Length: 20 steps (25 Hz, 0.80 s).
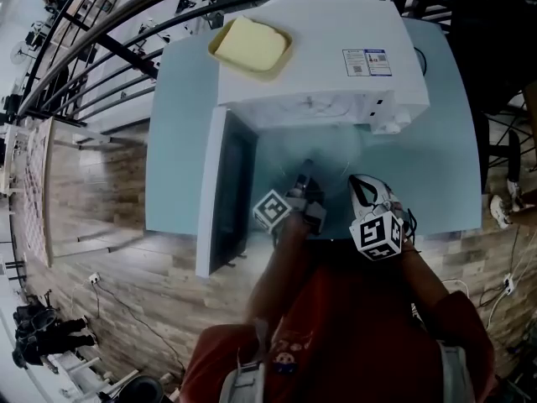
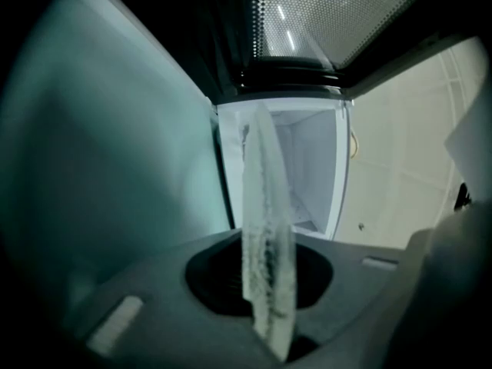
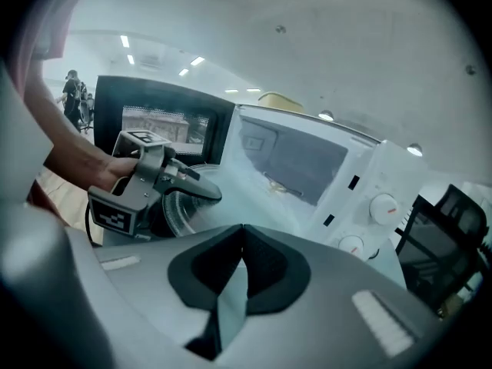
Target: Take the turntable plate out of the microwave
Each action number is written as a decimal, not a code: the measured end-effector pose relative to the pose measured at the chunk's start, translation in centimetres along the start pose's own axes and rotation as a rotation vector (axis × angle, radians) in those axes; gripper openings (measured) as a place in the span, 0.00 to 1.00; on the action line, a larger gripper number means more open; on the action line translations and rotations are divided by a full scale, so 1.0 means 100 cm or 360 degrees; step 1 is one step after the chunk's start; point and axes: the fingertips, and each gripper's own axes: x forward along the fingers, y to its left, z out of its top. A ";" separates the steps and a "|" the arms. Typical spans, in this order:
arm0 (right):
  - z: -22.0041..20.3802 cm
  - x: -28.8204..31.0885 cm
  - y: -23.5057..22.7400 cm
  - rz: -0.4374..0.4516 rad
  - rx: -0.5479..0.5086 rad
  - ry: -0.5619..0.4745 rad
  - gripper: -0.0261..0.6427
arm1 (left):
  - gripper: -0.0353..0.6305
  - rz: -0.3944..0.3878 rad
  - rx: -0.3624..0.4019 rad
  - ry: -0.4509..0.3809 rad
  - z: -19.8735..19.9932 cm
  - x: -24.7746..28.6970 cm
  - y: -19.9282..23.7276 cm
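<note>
The clear glass turntable plate [image 1: 331,154] hangs just outside the open white microwave [image 1: 319,57], over the pale blue table [image 1: 180,141]. My left gripper [image 1: 307,168] is shut on its near rim. In the left gripper view the plate [image 2: 265,237] shows edge-on, upright between the jaws, with the empty white cavity [image 2: 311,167] behind it. The right gripper view shows the left gripper [image 3: 207,194] gripping the plate [image 3: 178,215]. My right gripper [image 1: 362,190] hovers to the right of the plate, apart from it; its jaws [image 3: 244,237] meet with nothing between them.
The microwave door [image 1: 225,193] swings open to the left, beside the left gripper. A yellow tray [image 1: 250,44] lies on top of the microwave. The control knobs [image 3: 382,206] are on its right front. Wooden floor lies beyond the table's near edge [image 1: 336,235].
</note>
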 end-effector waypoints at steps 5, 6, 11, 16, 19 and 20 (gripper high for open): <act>0.009 -0.018 -0.013 -0.0052 0.0136 -0.0110 0.04 | 0.09 -0.0038 -0.0046 -0.0031 -0.007 -0.019 -0.017; 0.012 -0.022 -0.016 -0.0060 0.0171 -0.0135 0.04 | 0.09 -0.0044 -0.0031 -0.0033 -0.008 -0.022 -0.022; 0.021 -0.039 -0.033 -0.0117 0.0301 -0.0247 0.04 | 0.09 -0.0033 0.0061 -0.0037 -0.014 -0.037 -0.038; 0.031 -0.056 -0.048 -0.0173 0.0376 -0.0351 0.04 | 0.09 -0.0054 0.0084 -0.0037 -0.024 -0.047 -0.064; 0.039 -0.067 -0.057 -0.0203 0.0422 -0.0432 0.04 | 0.09 -0.0072 0.0062 -0.0050 -0.030 -0.054 -0.081; 0.043 -0.071 -0.061 -0.0214 0.0434 -0.0461 0.04 | 0.09 -0.0083 0.0057 -0.0051 -0.031 -0.056 -0.086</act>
